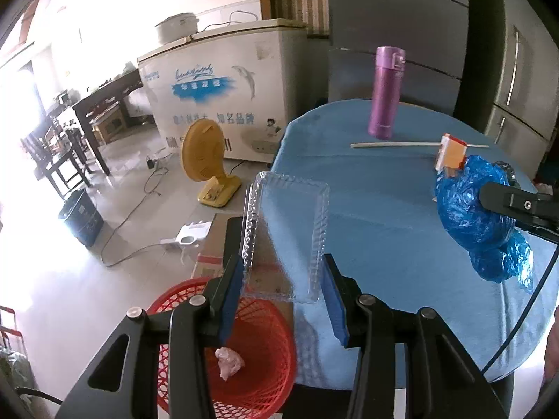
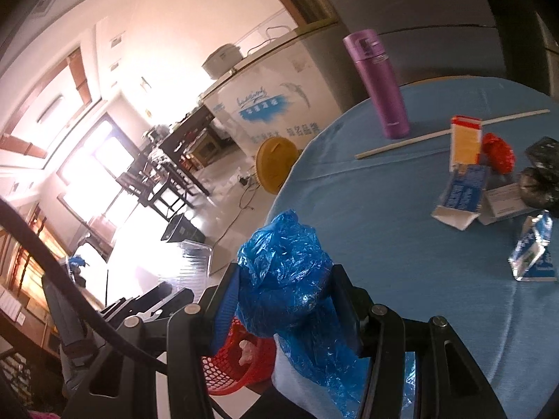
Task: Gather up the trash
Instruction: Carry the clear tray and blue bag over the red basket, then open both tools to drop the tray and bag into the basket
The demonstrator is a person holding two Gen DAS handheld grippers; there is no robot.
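In the left wrist view my left gripper (image 1: 283, 282) is shut on a clear plastic tray (image 1: 290, 230), its blue pads pressing the tray's two long sides. The tray hangs tilted over the table's edge, above a red mesh basket (image 1: 265, 349) that holds a pink crumpled wad (image 1: 229, 366). My right gripper (image 2: 286, 300) is shut on a crumpled blue plastic bag (image 2: 283, 272), which bulges above and trails below the fingers. The bag (image 1: 471, 216) and the right gripper (image 1: 496, 199) show at right over the blue tablecloth. The basket (image 2: 230, 366) lies just below and left of the bag.
On the round blue-clothed table (image 2: 384, 209) stand a purple flask (image 2: 380, 83), an orange box (image 2: 464, 139), blue-white cartons (image 2: 461, 195), a red wrapper (image 2: 498, 152), a black bag (image 2: 541, 178) and a long stick (image 2: 436, 134). A cardboard box (image 1: 209, 244), yellow fan (image 1: 204, 153) and dark bin (image 1: 80, 216) are on the floor.
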